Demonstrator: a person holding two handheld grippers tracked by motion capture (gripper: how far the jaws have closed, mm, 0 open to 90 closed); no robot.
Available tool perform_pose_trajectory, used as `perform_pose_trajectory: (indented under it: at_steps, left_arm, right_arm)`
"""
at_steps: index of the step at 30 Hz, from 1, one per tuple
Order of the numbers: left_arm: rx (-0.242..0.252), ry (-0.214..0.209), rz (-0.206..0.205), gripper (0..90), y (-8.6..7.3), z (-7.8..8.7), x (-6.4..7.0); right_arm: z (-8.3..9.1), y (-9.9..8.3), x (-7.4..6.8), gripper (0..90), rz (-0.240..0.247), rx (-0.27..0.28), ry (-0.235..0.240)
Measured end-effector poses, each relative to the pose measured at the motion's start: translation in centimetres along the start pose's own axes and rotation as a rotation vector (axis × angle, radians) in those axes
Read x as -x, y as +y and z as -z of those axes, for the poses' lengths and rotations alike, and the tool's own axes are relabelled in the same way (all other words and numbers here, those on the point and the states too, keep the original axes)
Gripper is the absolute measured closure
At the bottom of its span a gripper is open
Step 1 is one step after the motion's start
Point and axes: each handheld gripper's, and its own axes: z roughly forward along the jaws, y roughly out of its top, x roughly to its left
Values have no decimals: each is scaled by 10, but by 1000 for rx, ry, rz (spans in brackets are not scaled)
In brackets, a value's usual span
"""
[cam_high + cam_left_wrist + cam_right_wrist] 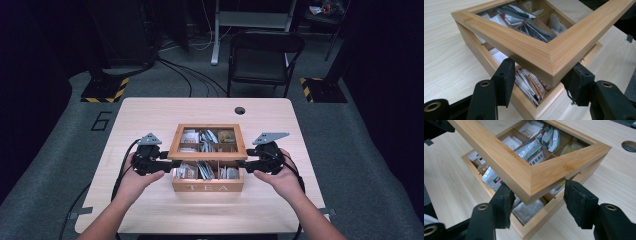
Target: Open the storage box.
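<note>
Wooden tea box (pixel 207 187) sits mid-tabletop (pixel 150 112), "TEA" on its front. Hinged lid (pixel 207 141), a bamboo-grain frame with clear pane, is raised off the base at the front. Left gripper (pixel 539 80) straddles the lid's front-left corner, fingers (pixel 505 80) spread either side of it; whether the foam pads actually touch is unclear. Right gripper (pixel 537 205) same at front-right corner, fingers (pixel 579 203) apart, visibly clear on one side. Tea sachets (pixel 534 151) fill the divided compartments.
</note>
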Motion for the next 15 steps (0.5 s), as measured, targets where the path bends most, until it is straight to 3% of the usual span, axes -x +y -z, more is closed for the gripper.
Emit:
perform_pose_trajectory:
  at_steps: [5, 11, 15]
  left_arm:
    - [6, -13, 15, 448, 7, 2, -4]
    - [1, 6, 27, 450, 21, 9, -10]
    - [18, 51, -19, 441, 27, 13, -9]
  right_arm:
    - [1, 6, 4, 413, 0, 8, 1]
    - [4, 22, 9, 404, 31, 26, -17]
    - [6, 27, 10, 404, 39, 35, -31]
